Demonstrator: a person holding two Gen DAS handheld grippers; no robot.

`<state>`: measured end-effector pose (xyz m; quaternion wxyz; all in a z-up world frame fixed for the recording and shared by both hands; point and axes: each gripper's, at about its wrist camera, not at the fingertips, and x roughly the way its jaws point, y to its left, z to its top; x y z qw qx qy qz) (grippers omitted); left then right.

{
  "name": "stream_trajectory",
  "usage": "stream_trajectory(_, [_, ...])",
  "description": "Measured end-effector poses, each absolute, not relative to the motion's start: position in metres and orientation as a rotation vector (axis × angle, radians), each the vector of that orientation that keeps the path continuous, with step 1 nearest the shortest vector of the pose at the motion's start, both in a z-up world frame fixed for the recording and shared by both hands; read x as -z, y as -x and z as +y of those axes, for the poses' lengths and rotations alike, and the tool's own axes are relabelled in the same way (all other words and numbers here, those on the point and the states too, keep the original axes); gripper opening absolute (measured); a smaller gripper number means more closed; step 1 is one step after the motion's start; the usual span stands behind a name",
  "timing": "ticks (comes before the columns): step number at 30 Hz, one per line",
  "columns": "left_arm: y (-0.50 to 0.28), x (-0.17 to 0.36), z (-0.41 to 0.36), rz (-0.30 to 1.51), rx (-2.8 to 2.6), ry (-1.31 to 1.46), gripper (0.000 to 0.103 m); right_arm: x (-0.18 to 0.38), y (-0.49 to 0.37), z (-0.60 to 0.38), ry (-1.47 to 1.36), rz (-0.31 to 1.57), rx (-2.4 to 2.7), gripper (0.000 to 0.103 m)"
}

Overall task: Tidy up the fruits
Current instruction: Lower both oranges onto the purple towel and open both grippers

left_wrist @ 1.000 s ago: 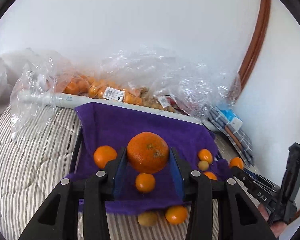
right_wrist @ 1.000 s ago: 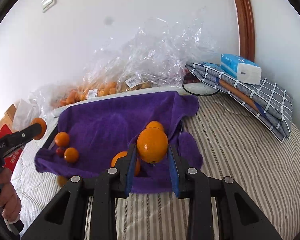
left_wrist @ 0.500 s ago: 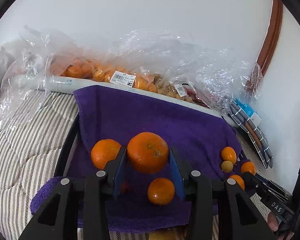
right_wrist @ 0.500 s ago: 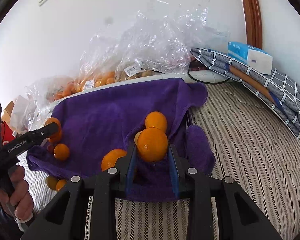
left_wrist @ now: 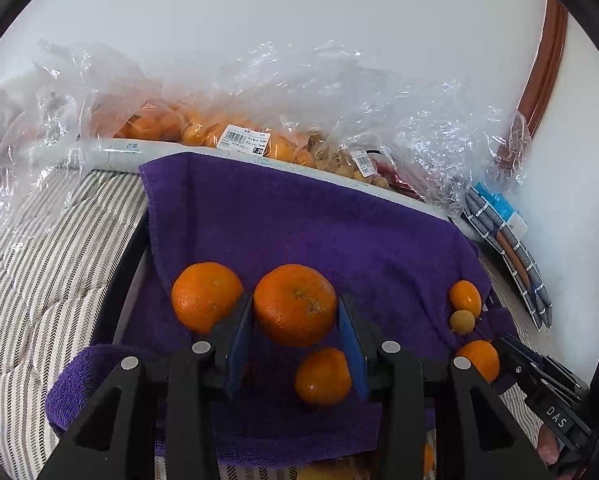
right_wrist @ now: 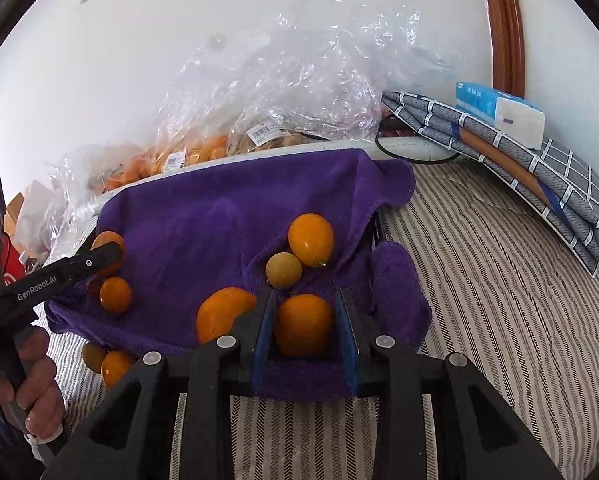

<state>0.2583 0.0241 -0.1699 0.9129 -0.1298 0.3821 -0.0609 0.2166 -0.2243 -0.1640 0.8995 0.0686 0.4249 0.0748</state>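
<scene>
**Both grippers clamped on fruit over the purple towel**

The left wrist view shows what the right one hides: the left gripper (left_wrist: pixel 295 320) is closed to the width of a large orange (left_wrist: pixel 295 305), its blue pads pressed on either side of the fruit, which sits above the towel's near left part. The orange's stem dimple faces the camera and slightly right; the fruit is nearly round, a little wider than tall. Just left of it lies a second orange (left_wrist: pixel 206 297), and below it a smaller one (left_wrist: pixel 323 377). Two small fruits (left_wrist: pixel 464 298) rest near the towel's right edge.

The right wrist view alone shows the striped bedding (right_wrist: pixel 499 280) past the towel's right edge, the folded checked cloth (right_wrist: pixel 539 176) with a tissue pack (right_wrist: pixel 499 114) on it, and two loose fruits (right_wrist: pixel 107 362) on the bedding beyond the towel's near left corner. Here the right gripper (right_wrist: pixel 304 328) is closed on a smooth orange fruit (right_wrist: pixel 304 330) low at the near edge of the purple towel (right_wrist: pixel 203 216); whether the fruit touches the cloth I cannot tell. An oval fruit (right_wrist: pixel 311 240) behind it tilts, its long axis running up-left to down-right, beside a yellowish round one (right_wrist: pixel 283 270).

Bags of fruit (left_wrist: pixel 235 136) line the towel's far edge in both views.
</scene>
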Motion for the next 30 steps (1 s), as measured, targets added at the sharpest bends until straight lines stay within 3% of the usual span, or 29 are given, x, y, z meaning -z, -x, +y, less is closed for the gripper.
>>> stream_trajectory(6, [-0.26,0.172,0.025,0.8,0.128,0.273,0.04,0.163,-0.215,-0.225,-0.148,0.872,-0.156,0.034])
stream_trajectory(13, [-0.261,0.171,0.024,0.806,0.13,0.27,0.04,0.159,-0.21,-0.225,-0.134,0.839,-0.142,0.05])
stream_trajectory(17, [-0.255,0.165,0.025,0.767,0.132,0.271,0.045,0.155,-0.205,-0.224,-0.129,0.816,-0.133,0.057])
stream_trajectory(30, [-0.233,0.152,0.028,0.702,0.136,0.28,0.046,0.132,-0.169,-0.226,-0.18,0.766,-0.083,0.058])
